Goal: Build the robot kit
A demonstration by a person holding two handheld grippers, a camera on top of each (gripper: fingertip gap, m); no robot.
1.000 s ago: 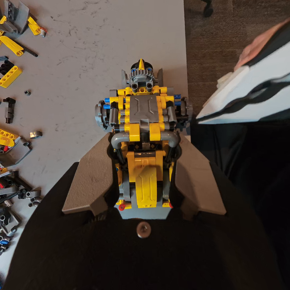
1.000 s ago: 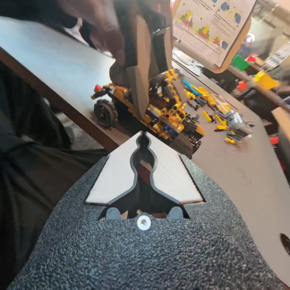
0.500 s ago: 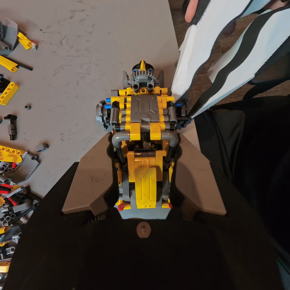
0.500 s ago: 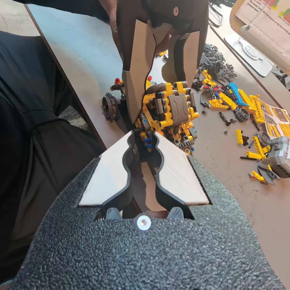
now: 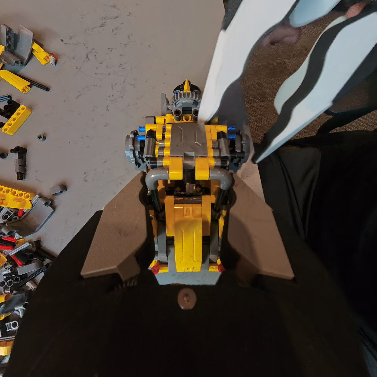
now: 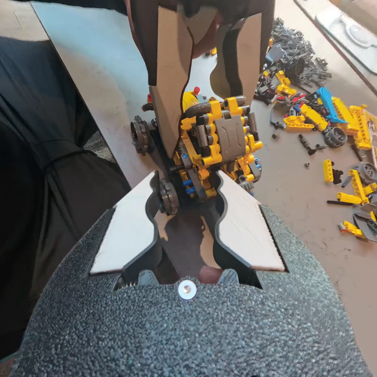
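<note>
A yellow and grey toy brick vehicle (image 5: 188,146) stands on the grey table (image 5: 102,61) close to its edge. My left gripper (image 5: 188,177) is shut on the vehicle's rear body, one brown finger (image 5: 122,224) on each side. In the right wrist view the brown fingers (image 6: 169,91) come down from above onto the vehicle (image 6: 220,138). My right gripper (image 6: 186,172) is open, and its white fingers (image 6: 130,228) straddle the vehicle's front end, with a dark grey sprocket wheel (image 6: 168,196) between them. In the left wrist view the right gripper (image 5: 229,140) reaches in from the upper right.
Loose yellow, grey and black pieces (image 5: 14,120) lie at the table's left, with a denser pile (image 5: 16,255) nearer. The right wrist view shows more parts (image 6: 326,118), a blue piece (image 6: 328,104) and a wheel (image 6: 336,134). Carpet floor (image 5: 265,81) and dark clothing (image 5: 316,224) lie beyond the edge. To the blue piece (image 6: 328,104): left tips about 25 centimetres, right tips about 30 centimetres.
My right gripper has moved in from the side toward the vehicle and opened wider, its fingers now around the front end. The left gripper has kept its hold.
</note>
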